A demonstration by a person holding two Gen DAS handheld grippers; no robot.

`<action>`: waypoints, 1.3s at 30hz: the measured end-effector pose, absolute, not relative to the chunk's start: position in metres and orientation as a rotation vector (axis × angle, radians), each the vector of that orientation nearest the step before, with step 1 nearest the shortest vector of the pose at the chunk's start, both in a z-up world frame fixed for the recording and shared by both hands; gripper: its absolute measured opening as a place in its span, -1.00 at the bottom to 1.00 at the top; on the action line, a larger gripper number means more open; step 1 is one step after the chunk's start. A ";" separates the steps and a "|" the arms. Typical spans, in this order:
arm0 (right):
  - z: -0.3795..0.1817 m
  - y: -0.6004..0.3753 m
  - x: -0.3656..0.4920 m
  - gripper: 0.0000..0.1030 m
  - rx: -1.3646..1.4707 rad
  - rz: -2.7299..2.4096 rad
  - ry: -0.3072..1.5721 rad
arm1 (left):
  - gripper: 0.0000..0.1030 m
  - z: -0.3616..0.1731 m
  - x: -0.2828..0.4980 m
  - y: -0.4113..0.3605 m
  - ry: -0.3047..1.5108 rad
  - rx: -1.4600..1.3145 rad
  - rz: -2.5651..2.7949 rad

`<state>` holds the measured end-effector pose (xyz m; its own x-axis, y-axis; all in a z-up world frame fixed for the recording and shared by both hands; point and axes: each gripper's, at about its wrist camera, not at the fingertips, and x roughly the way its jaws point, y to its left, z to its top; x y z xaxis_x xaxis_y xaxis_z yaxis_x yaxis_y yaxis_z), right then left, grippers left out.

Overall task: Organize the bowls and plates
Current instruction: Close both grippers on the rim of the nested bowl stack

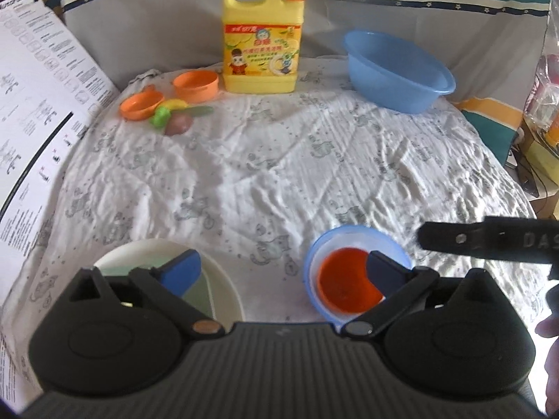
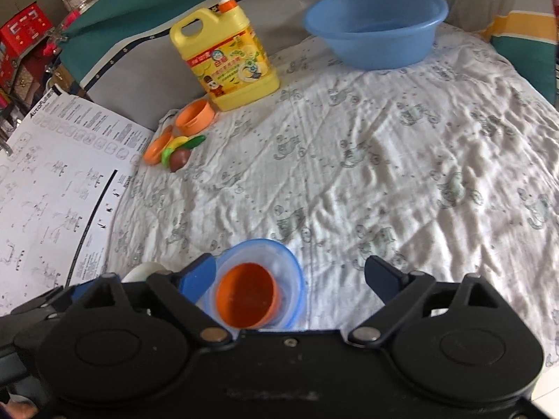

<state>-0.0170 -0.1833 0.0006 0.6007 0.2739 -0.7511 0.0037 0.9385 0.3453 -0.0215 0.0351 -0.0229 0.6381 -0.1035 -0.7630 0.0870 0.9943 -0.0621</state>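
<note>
Left wrist: orange bowl (image 1: 344,284) upright in blue bowl (image 1: 316,255), mouth up; both grippers (image 1: 281,272) (image 2: 290,274) spread, empty.

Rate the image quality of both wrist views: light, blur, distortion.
Left wrist view: daylight rakes across the wrinkled cloth, strong fisheye bending at the printed sheet, the orange bowl slightly soft. Right wrist view: similar light, same barrel distortion, detergent jug fairly sharp.
</note>
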 end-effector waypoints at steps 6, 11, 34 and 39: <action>-0.006 -0.186 -0.023 0.82 0.357 0.146 0.938 | 1.00 -0.034 -0.028 0.041 0.888 -0.044 -0.115; -0.012 -0.183 -0.025 0.82 0.365 0.146 0.944 | 1.00 -0.042 -0.032 0.039 0.894 -0.041 -0.132; -0.034 -0.162 -0.003 0.01 0.327 0.196 1.017 | 0.26 -0.072 -0.012 0.036 0.946 -0.138 -0.258; -0.040 -0.156 0.003 -0.25 0.309 0.189 1.041 | -0.13 -0.082 -0.007 0.033 0.976 -0.150 -0.281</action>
<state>0.0030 -0.1559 -0.0397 0.4951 0.2980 -0.8161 -0.0077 0.9408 0.3389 -0.0066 0.0329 -0.0821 0.5282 -0.3014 -0.7938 0.1678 0.9535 -0.2504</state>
